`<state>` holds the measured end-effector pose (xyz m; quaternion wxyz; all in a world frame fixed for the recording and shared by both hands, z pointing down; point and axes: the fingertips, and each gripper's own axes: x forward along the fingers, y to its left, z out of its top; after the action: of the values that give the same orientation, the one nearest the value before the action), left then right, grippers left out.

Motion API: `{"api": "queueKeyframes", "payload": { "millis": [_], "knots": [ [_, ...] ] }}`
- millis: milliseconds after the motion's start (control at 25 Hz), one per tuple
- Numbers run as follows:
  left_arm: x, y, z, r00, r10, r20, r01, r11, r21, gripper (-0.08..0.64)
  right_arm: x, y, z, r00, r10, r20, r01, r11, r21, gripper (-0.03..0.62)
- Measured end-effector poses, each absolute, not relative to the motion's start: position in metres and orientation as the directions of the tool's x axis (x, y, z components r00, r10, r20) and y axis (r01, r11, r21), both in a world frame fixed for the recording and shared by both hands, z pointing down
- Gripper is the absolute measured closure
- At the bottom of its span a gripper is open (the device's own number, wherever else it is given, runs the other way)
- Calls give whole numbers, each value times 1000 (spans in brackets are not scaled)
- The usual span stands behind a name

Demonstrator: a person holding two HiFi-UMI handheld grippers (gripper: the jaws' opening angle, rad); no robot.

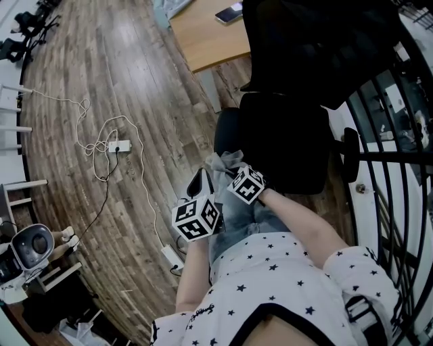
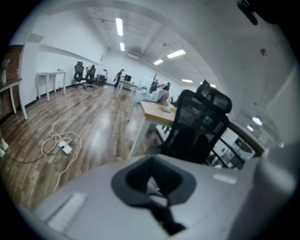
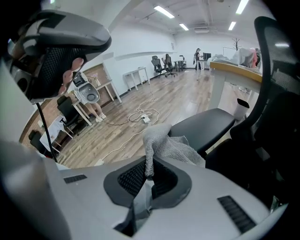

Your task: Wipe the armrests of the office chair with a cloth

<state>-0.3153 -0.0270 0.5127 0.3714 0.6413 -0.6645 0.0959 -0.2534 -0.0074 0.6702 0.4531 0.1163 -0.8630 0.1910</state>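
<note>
Wood floor (image 1: 101,81), coiled white cable (image 1: 88,145), power strip (image 1: 119,146), desk (image 1: 203,37), phone (image 1: 229,13)

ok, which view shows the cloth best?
Right gripper view: the cloth is large and sharp, clamped in the right gripper. Head view shows only a small grey bunch by the chair seat. Left gripper view shows no clear cloth.

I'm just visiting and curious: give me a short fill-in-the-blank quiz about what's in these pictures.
1. The right tool is shut on a grey ___.
2. The office chair in front of the person is ___ in colour.
3. A white power strip lies on the ___ floor.

Missing words: cloth; black; wooden.
</note>
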Motion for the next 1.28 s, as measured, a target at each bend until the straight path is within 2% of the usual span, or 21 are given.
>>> {"api": "queueKeyframes", "payload": {
  "millis": [280, 760, 1280],
  "knots": [
    [-299, -22, 505, 103, -796, 596, -928, 138, 345, 555, -240, -8, 641, -621, -80, 779, -385, 897, -215, 565],
    [-249, 4, 485, 127, -808, 575, -930, 104, 351, 555, -177, 12, 574, -710, -167, 684, -441, 863, -247, 565],
    [-177, -9, 451, 248, -805, 539, -941, -67, 333, 555, -87, 25, 505, -730, -343, 591, -582, 765, -275, 565]
  ]
}}
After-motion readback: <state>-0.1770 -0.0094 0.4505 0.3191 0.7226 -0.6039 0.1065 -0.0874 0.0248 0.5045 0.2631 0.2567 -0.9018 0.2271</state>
